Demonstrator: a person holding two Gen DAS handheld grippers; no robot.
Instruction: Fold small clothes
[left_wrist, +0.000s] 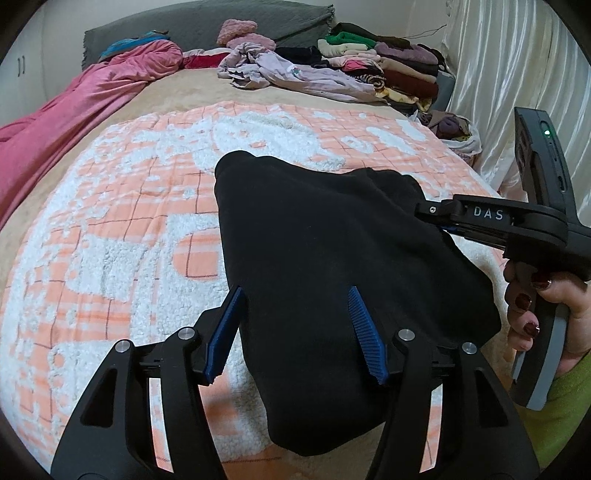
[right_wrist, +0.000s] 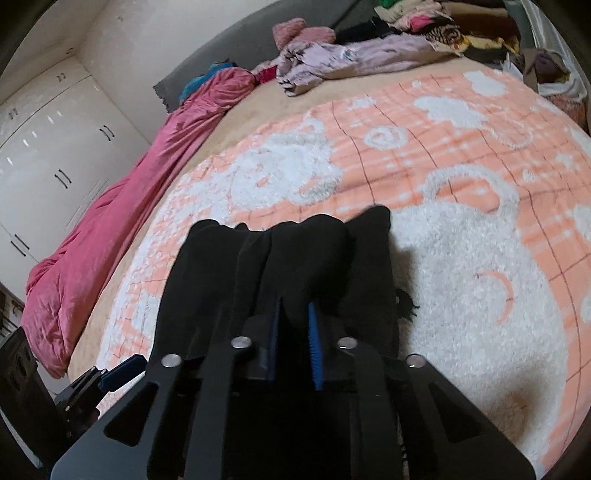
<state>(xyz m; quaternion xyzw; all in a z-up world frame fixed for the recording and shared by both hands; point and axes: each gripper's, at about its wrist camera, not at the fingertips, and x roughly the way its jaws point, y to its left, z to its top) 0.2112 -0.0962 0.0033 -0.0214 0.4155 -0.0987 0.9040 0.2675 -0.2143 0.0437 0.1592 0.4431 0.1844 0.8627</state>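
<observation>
Now my right tongs (right_wrist: 295, 347) are clenched on a bunched edge of the black garment (left_wrist: 332, 266), which lies on the peach blanket (left_wrist: 129, 221), probably to lift it; my left tongs (left_wrist: 295, 332) stand released, straddling its near edge.

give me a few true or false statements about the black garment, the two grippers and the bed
1. The right gripper is clamped on the black garment. True.
2. The left gripper is squeezed shut on the garment. False: its jaws stand apart, with the cloth lying between them and no pad pressing it.
3. The garment lies over an orange and white blanket. True.
4. The pink quilt covers the garment. False: it lies bunched along the bed's far edge, apart from it.
5. A pile of clothes sits near the curtain. True.
</observation>
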